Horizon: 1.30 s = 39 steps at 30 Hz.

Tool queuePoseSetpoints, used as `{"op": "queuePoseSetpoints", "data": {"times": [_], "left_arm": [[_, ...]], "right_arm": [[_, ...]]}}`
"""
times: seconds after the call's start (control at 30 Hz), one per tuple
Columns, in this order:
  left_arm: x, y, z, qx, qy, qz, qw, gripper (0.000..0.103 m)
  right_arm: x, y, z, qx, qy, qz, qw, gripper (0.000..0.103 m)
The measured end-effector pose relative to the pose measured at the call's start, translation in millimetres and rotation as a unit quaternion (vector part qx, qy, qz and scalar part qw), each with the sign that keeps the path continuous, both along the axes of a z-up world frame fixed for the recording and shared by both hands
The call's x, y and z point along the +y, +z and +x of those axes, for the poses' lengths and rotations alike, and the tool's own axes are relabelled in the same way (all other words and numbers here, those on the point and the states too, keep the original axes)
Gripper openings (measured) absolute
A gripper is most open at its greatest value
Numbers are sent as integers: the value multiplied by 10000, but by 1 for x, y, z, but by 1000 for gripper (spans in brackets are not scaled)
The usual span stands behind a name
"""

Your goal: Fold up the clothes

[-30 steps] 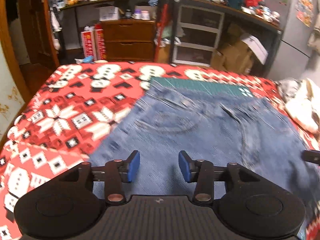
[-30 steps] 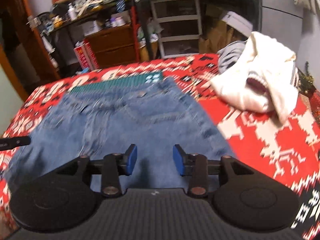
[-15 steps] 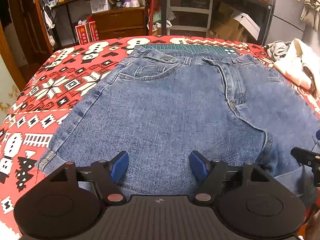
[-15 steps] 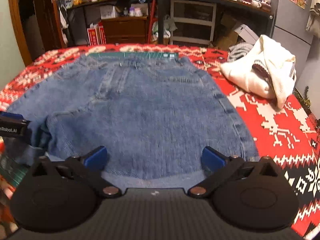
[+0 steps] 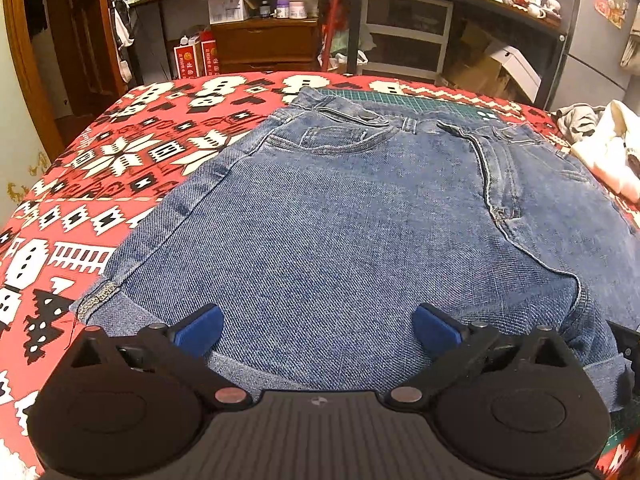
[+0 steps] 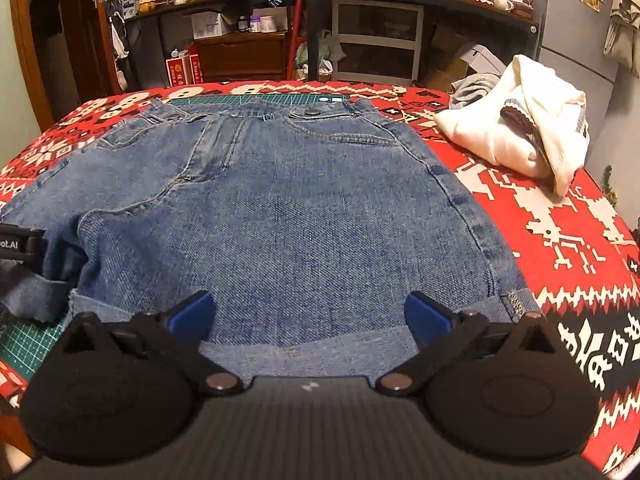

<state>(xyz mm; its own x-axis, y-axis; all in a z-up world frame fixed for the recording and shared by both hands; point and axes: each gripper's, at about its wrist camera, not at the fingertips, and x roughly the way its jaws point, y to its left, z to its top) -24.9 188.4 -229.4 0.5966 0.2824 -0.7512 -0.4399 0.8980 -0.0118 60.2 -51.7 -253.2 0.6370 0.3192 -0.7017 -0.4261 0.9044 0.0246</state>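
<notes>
Blue jeans (image 5: pixel 360 216) (image 6: pixel 288 200) lie flat on the red patterned cloth, folded so the leg ends sit near the front edge and the waistband is at the far side. My left gripper (image 5: pixel 318 330) hovers open over the near folded edge of the left half, blue pads wide apart, nothing between them. My right gripper (image 6: pixel 308 314) is open in the same way over the near edge of the right half. The other gripper's black tip (image 6: pixel 16 244) shows at the left edge of the right wrist view.
A heap of white and grey clothes (image 6: pixel 524 128) (image 5: pixel 604 144) lies at the far right of the cloth. A green cutting mat (image 6: pixel 256 100) peeks out beyond the waistband and at the near left (image 6: pixel 24 340). Shelves, drawers and boxes stand behind the table.
Both grippers have pulled back toward the near edge of the jeans and opened much wider. The jeans now lie flat and still.
</notes>
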Motion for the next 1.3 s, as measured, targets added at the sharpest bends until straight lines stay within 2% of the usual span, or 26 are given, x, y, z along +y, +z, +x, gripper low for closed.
{"op": "queuePoseSetpoints", "data": {"times": [0.23,0.67,0.83,0.87,0.93,1.0,1.23,1.3], "left_arm": [[5,3,5,210,73,-175,9996,103],[6,3,10,410,50,-198,9989,103],[8,6,11,534,139,-296,9980,103],[10,9,12,599,164,-356,9974,101],[11,16,11,646,104,-398,9971,89],[7,24,6,647,10,-299,9975,84],[-21,51,-23,488,-511,58,9975,68],[-28,57,-32,457,-644,46,9969,68]], "right_arm": [[2,1,3,116,24,-56,9999,103],[10,7,15,582,-2,-294,9979,103],[11,12,10,522,-67,-452,9976,103],[11,15,7,449,-63,-445,9980,103],[8,24,1,338,-32,-358,9988,103],[5,34,-4,251,-8,-229,9994,103],[1,63,-27,163,201,-74,9996,103],[1,69,-34,257,253,40,9993,102]]}}
